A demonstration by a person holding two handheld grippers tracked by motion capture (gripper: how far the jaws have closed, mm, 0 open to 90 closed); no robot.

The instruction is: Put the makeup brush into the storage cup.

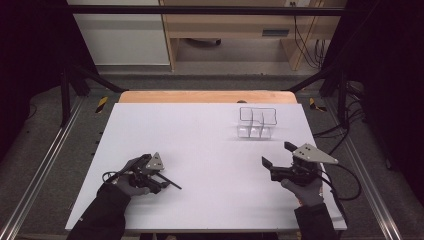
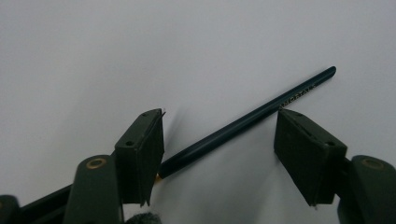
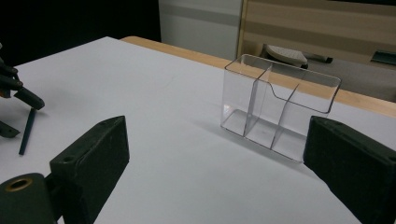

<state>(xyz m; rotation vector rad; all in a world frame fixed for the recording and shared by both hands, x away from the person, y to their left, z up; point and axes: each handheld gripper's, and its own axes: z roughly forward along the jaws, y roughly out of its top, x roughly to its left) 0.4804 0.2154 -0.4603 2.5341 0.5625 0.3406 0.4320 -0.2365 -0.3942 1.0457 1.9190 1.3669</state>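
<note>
I can see pale lettering printed along the barrel of the one dark teal pencil [image 2: 247, 122], near its blunt end, but it is too small for me to read. The pencil lies flat on the white worktop [image 1: 200, 150], between the spread jaws of my left claw [image 2: 219, 140]. In the left gripper view its long axis runs diagonally, the sharpened tip down beside the near jaw and the blunt end pointing up and away past the far jaw. The barrel passes close to both jaws, though I cannot tell if it touches either, and nothing is pinched.

My right claw [image 3: 215, 168] is also spread wide and holds nothing. Ahead of it, toward its far jaw, stands one clear plastic organiser box with three compartments [image 3: 280, 105], upright and empty. From the high view the organiser [image 1: 257, 122] sits beyond the right claw [image 1: 276, 154], well apart from the left claw [image 1: 167, 181] and the pencil.

I count two claws, one pencil, one organiser.
</note>
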